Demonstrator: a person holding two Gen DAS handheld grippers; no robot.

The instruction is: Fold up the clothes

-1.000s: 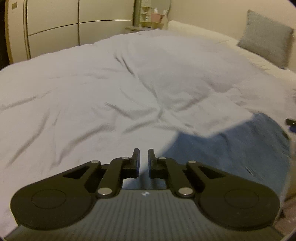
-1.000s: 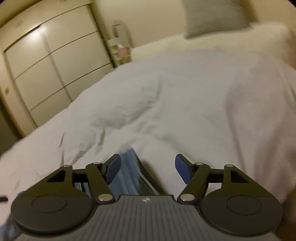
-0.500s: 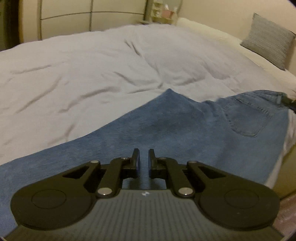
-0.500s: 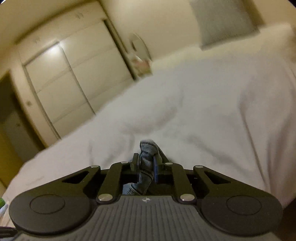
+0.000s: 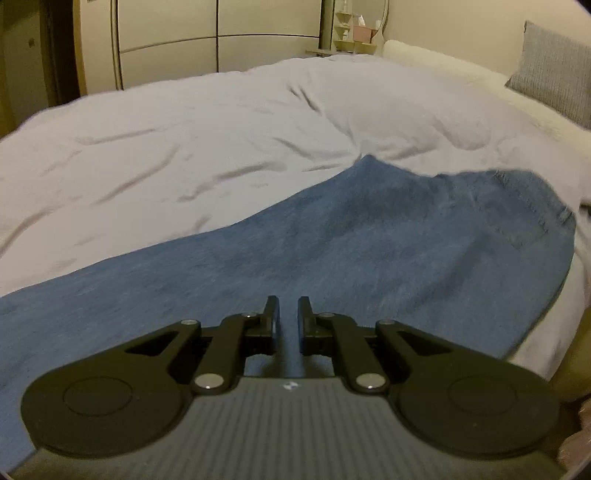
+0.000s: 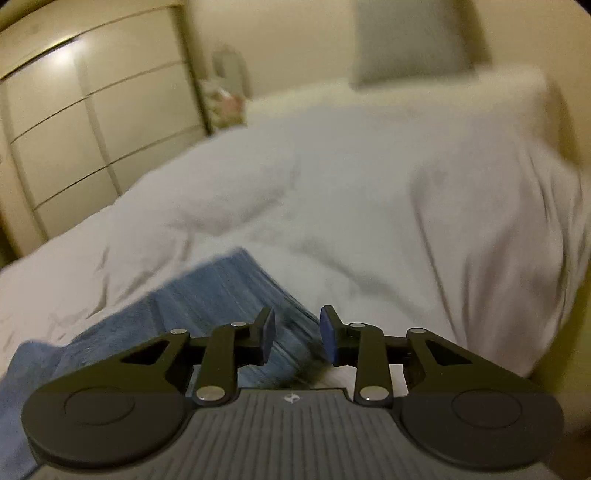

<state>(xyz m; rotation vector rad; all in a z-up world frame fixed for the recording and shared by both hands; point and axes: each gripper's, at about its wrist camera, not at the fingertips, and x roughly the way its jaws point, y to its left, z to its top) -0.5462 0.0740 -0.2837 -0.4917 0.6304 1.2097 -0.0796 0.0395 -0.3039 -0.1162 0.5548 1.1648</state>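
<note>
Blue jeans [image 5: 351, 251] lie spread flat across the near side of the white duvet [image 5: 221, 129], with a back pocket [image 5: 517, 221] facing up at the right. My left gripper [image 5: 288, 301] hovers low over the denim with its jaws shut to a thin slit. Only the cloth below shows through that slit. In the blurred right wrist view, a folded edge of the jeans [image 6: 207, 295] runs up from the lower left. My right gripper [image 6: 297, 314] has its jaws opening, and the denim edge sits between the blue pads without being pressed.
A grey pillow [image 5: 554, 66] leans at the head of the bed on the right. Pale wardrobe doors [image 5: 166, 44] stand behind the bed, beside a small shelf [image 5: 354, 29] with a mirror. The bed's near right corner drops off toward the floor.
The jeans have spread across the left wrist view, from a corner at the right to the whole foreground. The right gripper closed on a bunch of denim half a second ago and has now parted.
</note>
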